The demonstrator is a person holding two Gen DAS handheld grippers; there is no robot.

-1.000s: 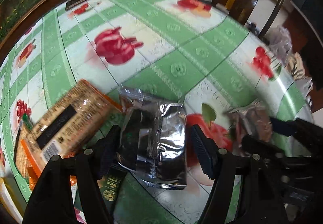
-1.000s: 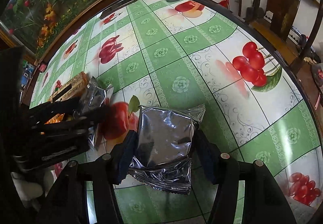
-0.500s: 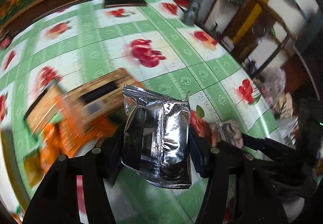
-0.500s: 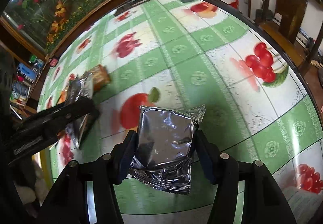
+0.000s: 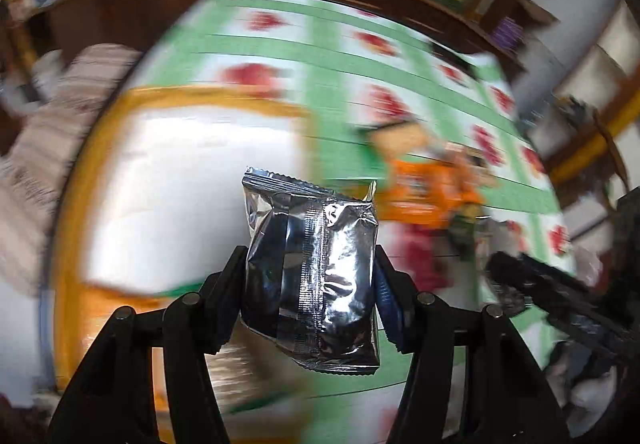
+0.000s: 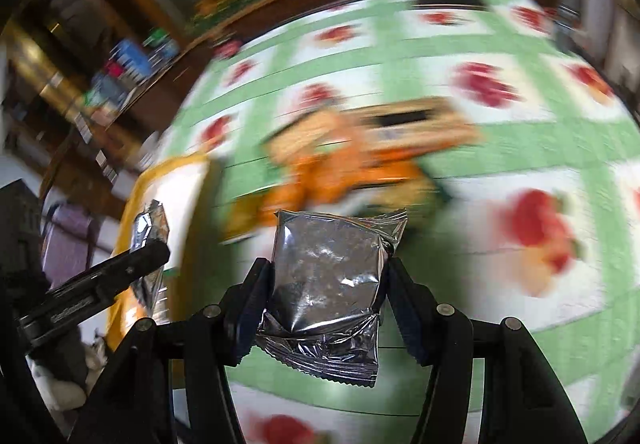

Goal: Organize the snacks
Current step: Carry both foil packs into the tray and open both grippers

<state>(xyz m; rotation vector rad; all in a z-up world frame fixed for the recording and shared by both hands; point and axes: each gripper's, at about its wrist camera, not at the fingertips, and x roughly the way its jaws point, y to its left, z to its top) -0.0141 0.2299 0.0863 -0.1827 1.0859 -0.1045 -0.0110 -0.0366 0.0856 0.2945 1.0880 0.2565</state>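
My left gripper (image 5: 310,280) is shut on a silver foil snack packet (image 5: 316,272) and holds it in the air over a white tray with an orange rim (image 5: 180,172). My right gripper (image 6: 328,284) is shut on a second silver foil packet (image 6: 326,284), lifted above the green fruit-print tablecloth (image 6: 500,148). In the right wrist view the left gripper (image 6: 120,272) and its packet (image 6: 150,228) show at the left, over the tray (image 6: 168,188). Both views are blurred by motion.
A heap of orange and tan snack packs (image 6: 360,160) lies on the table right of the tray; it also shows in the left wrist view (image 5: 432,184). A wooden cabinet (image 5: 120,12) runs behind the table. Striped cloth (image 5: 60,104) lies left of the tray.
Both grippers have swung left with their packets held. The left packet went from the tablecloth by the snack heap to above the tray; the right packet now hangs near the heap.
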